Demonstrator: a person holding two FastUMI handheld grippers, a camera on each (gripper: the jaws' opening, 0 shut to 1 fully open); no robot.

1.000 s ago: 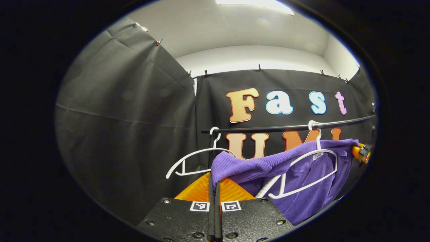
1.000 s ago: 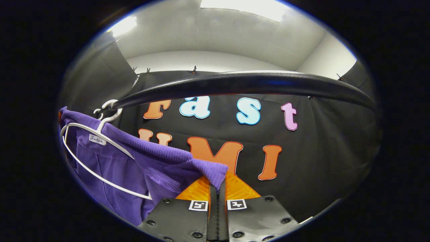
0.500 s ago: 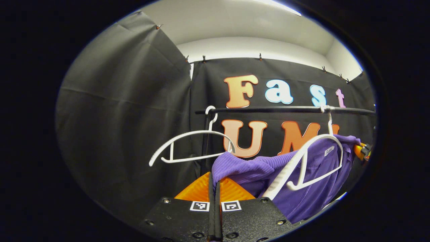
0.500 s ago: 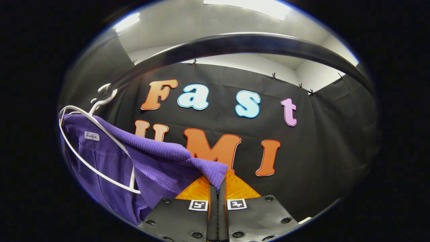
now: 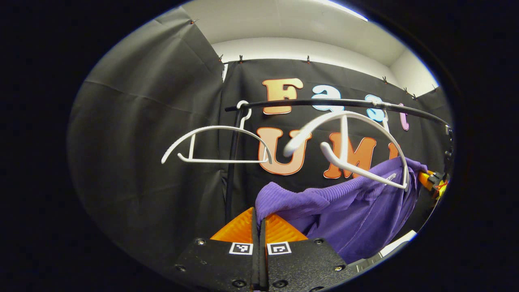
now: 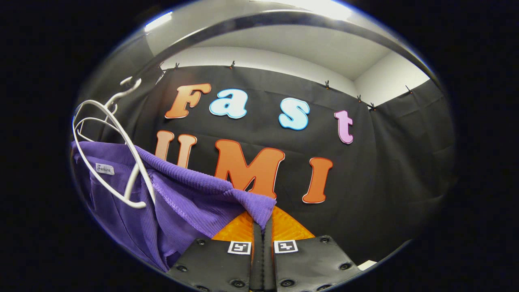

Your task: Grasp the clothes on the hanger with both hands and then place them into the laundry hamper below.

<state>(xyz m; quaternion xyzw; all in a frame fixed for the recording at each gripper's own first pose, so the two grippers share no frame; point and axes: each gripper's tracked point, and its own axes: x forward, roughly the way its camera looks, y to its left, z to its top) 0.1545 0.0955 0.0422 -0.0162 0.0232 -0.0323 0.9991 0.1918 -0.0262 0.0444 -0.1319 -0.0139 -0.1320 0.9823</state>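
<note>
A purple knitted garment (image 5: 344, 211) stretches between my two grippers. My left gripper (image 5: 258, 217) is shut on one corner of it in the left gripper view. In the right gripper view my right gripper (image 6: 262, 221) is shut on the other corner of the purple garment (image 6: 178, 202). The white hanger (image 5: 357, 138) that carried it hangs from the black rail (image 5: 324, 104), swung up and tilted, above the cloth. That white hanger (image 6: 117, 154) lies in front of the garment at the left of the right gripper view. The other gripper (image 5: 434, 180) shows at the garment's far end.
A second white hanger (image 5: 215, 142), bare, hangs at the left end of the rail beside the black upright post (image 5: 231, 162). The rail (image 6: 284, 20) arcs close overhead in the right gripper view. Black cloth walls close in behind and to the left.
Both grippers have come down with the garment. The rail has risen in both views. The garment has slid off the white hanger, which has swung up and tilted.
</note>
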